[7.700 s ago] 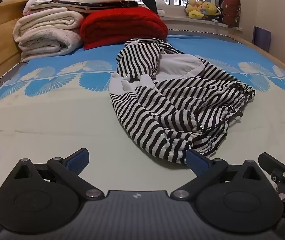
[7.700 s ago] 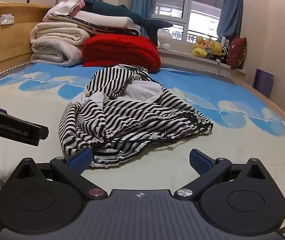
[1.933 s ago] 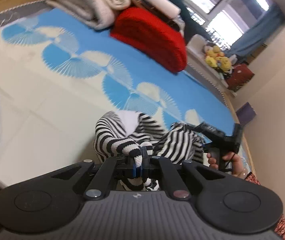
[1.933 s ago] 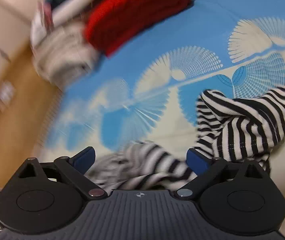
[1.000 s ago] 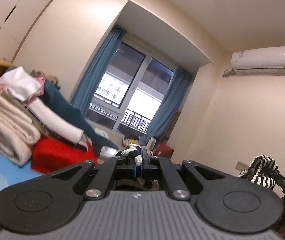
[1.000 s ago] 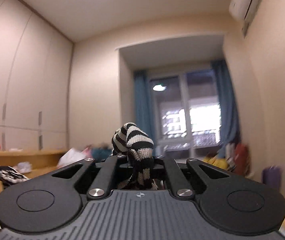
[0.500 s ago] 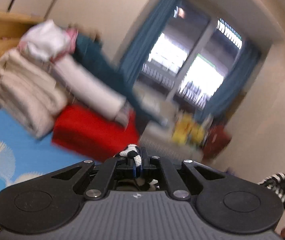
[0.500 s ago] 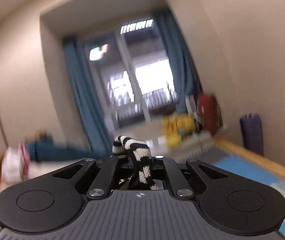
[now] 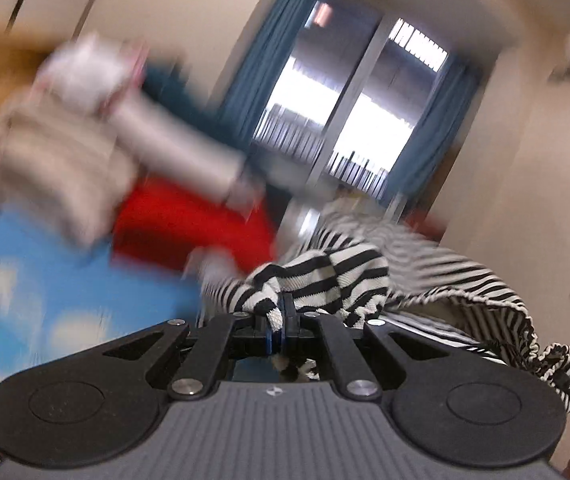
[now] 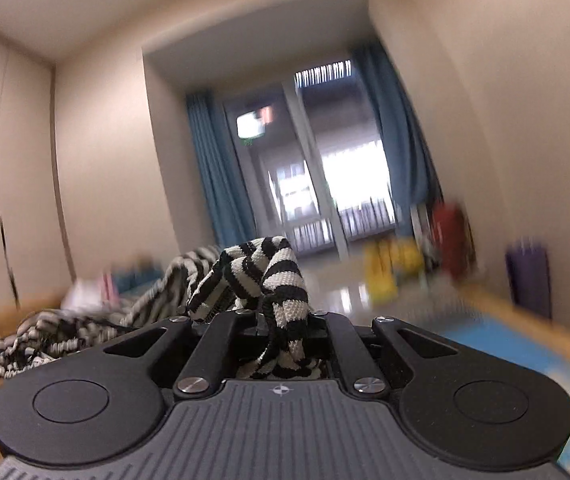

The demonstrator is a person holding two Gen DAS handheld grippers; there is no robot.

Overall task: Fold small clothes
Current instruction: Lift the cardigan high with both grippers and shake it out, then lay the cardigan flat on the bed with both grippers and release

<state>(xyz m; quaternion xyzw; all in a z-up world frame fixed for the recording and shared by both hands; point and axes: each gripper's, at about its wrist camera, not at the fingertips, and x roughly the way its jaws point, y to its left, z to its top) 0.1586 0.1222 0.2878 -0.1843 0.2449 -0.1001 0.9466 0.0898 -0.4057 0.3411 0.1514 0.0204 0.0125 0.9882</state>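
Striped garment: stretching between 2 grippers; left gripper and right gripper each clamping a bunched fold. Bed blurring; lettering on right gripper's body illegible.

Striped garment spans the gap between both claws; stacked bedding blocks the left.

Bedroom clutter around my two views

I see a red cushion under blurred folded blankets, blue curtains beside the window, a purple bag, and yellow toys.
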